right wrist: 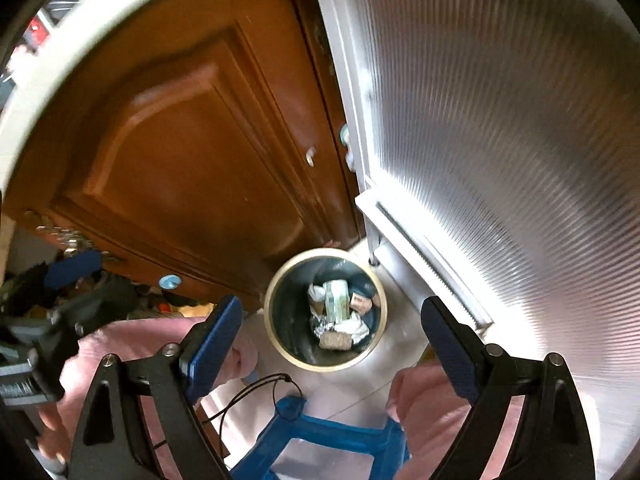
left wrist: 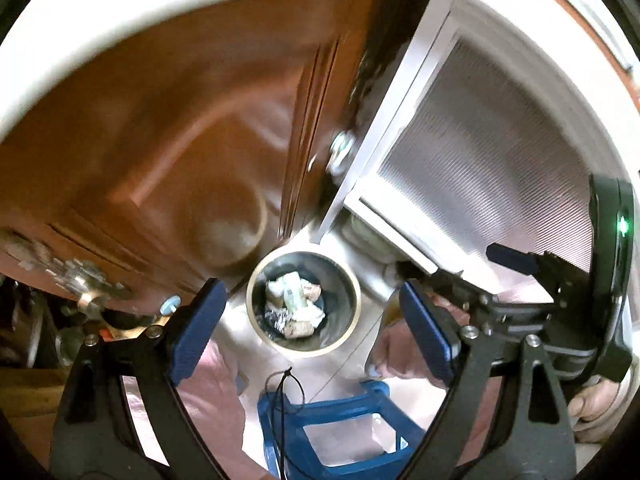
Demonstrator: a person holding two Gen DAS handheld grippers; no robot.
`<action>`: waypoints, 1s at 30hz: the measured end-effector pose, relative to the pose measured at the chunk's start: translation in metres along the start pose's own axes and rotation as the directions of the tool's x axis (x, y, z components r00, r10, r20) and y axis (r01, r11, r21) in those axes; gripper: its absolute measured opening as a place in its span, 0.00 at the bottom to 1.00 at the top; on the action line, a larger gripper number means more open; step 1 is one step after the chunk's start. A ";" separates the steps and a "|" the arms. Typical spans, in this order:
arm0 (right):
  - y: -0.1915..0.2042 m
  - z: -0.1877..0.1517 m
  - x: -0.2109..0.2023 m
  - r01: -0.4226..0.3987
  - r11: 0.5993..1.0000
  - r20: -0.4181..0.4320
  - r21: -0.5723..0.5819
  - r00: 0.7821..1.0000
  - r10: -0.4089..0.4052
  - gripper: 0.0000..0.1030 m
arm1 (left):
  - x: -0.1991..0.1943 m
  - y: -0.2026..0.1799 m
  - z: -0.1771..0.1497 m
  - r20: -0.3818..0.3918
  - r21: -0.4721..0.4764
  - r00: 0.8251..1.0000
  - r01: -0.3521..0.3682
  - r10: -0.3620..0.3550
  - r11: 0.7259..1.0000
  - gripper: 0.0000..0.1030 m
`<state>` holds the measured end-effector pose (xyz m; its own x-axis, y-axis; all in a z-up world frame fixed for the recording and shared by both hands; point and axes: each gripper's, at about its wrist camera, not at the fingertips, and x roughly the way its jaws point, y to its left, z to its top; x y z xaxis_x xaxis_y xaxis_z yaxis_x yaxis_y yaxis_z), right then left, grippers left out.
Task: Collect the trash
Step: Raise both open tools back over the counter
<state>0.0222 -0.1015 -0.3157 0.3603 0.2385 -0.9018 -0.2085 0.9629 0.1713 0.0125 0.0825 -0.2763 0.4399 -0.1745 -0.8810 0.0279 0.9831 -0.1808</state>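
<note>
Two handheld black two-finger tongs with blue padded tips are hanging above a round dark metal waste bin with a cream-coloured rim (left wrist: pixel 303 303), which is standing on a pale tiled floor (left wrist: pixel 344 364) in the corner between a brown panelled wooden door (left wrist: pixel 168 128) and a white-framed ribbed glass door (left wrist: pixel 492 152). The left gripper (left wrist: pixel 316 334) is standing wide open, holding nothing, the bin showing between its pads. The right gripper (right wrist: pixel 332 350) is likewise standing wide open and empty. The collected trash (right wrist: pixel 338 316), crumpled white paper, foil, a pale green packet and small brown wrappers, is lying inside the bin. A blue plastic stool (right wrist: pixel 320 440) is sitting just below the bin in both views, beside pink-clad legs.
</note>
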 end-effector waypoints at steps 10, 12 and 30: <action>0.026 0.042 -0.157 0.007 0.996 0.252 -0.085 0.968 0.015 0.90 | -0.114 -0.041 0.059 0.175 0.075 0.983 0.035 -0.048 0.997 0.84; 0.022 0.059 -0.187 0.015 0.996 0.293 -0.083 0.956 0.010 0.90 | -0.134 -0.048 0.075 0.197 0.097 0.979 0.030 -0.049 0.995 0.84; -0.103 0.278 -0.298 0.068 0.992 0.370 0.102 0.924 -0.101 0.90 | -0.170 -0.086 0.301 0.240 0.257 0.970 -0.099 0.036 0.961 0.84</action>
<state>0.1892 -0.2371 0.0458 0.6900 0.1695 -0.7037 -0.0901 0.9847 0.1489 0.2060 0.0446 0.0204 0.6430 -0.1207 -0.7563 0.2141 0.9765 0.0261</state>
